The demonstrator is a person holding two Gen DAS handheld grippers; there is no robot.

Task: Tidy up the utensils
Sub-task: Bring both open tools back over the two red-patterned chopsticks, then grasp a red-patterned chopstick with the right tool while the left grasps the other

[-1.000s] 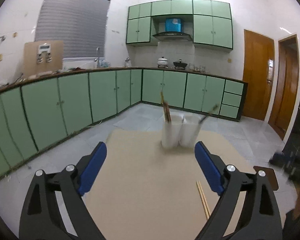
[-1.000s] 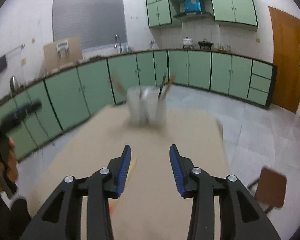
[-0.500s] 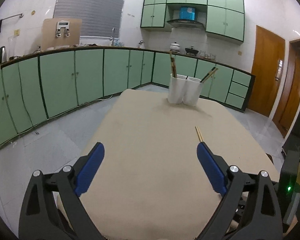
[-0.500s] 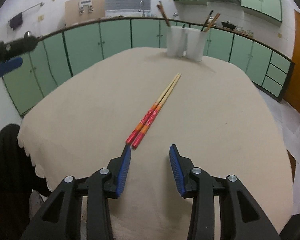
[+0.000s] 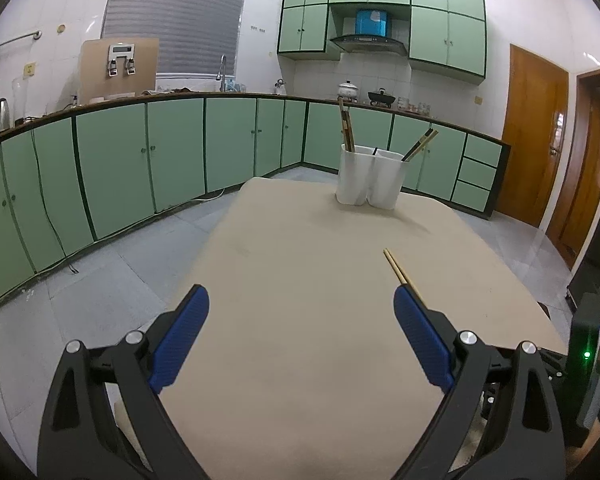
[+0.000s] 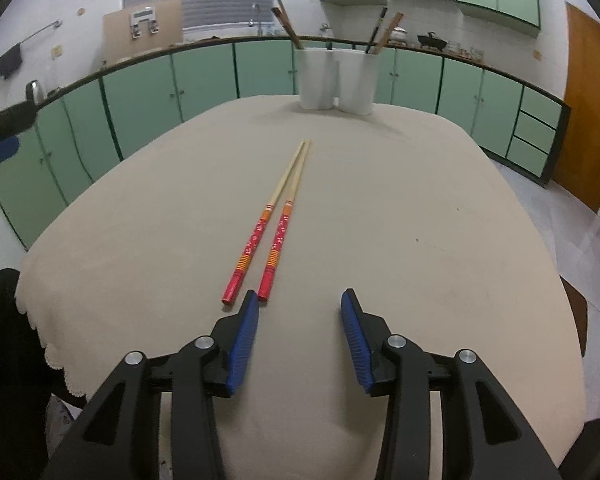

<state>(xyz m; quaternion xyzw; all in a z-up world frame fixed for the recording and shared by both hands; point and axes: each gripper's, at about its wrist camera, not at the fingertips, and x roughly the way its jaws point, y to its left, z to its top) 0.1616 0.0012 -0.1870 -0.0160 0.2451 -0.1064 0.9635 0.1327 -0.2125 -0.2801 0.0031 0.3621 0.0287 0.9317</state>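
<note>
Right wrist: your right gripper (image 6: 299, 310) hangs released, chopsticks (image 6: 278, 224) mid-frame just beyond; left gripper (image 5: 301, 306) released too.

Left tool (image 5: 300, 312) jaws spread wide, nothing between them, angled down over the worktop (image 5: 300, 280). Right tool (image 6: 299, 306) — jaws partly apart, empty, pitched more steeply down, blue pads (image 6: 244, 332) facing in.
</note>
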